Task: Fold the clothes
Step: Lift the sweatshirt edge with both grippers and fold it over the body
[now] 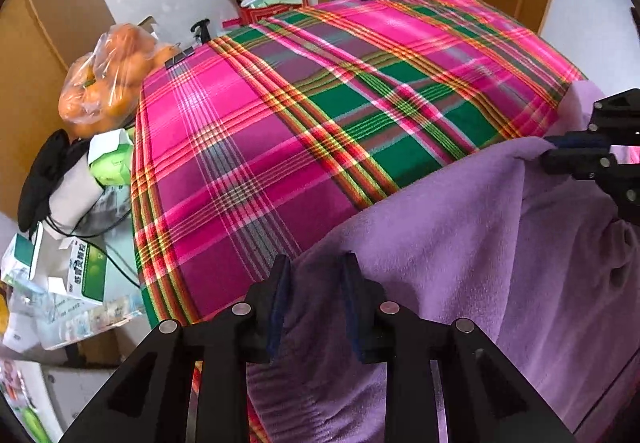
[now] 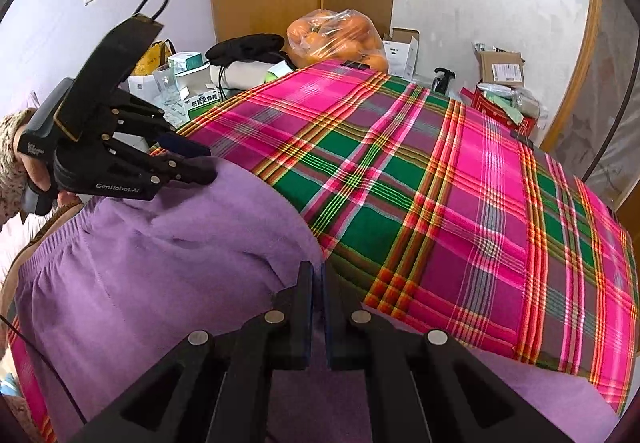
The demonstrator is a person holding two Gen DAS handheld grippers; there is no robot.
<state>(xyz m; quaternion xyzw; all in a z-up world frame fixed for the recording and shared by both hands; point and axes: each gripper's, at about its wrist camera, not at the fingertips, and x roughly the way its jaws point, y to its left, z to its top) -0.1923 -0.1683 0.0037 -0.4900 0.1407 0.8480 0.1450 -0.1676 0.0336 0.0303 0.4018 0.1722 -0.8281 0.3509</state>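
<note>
**Asker:** Before you move either hand, what are your fingers doing?

**Me:** Nearest me, my left gripper (image 1: 312, 303) is clamped on a thick bunch of the purple fleece garment (image 1: 460, 243); the cloth fills the gap between the pads. My right gripper (image 2: 318, 303) is closed almost pad to pad on the same edge, further along.

**Asker:** Which way does the garment lie from them?

**Me:** Its held edge runs side to side between my two grippers, and the body drops back from it towards me. The gathered waistband (image 2: 52, 255) is out on my left. Ahead of both sets of fingers lies the plaid tablecloth (image 1: 260, 143), bare of clothes. Neither hand is clearly nearer to it.

**Asker:** So spreading it out or folding it over?

**Me:** That pose fits either; I can't settle it.

**Asker:** Count things for me.

**Me:** One garment, two grippers, one tablecloth. Beyond the far corner there's one bag of oranges (image 1: 108, 75) among the cartons.
</note>
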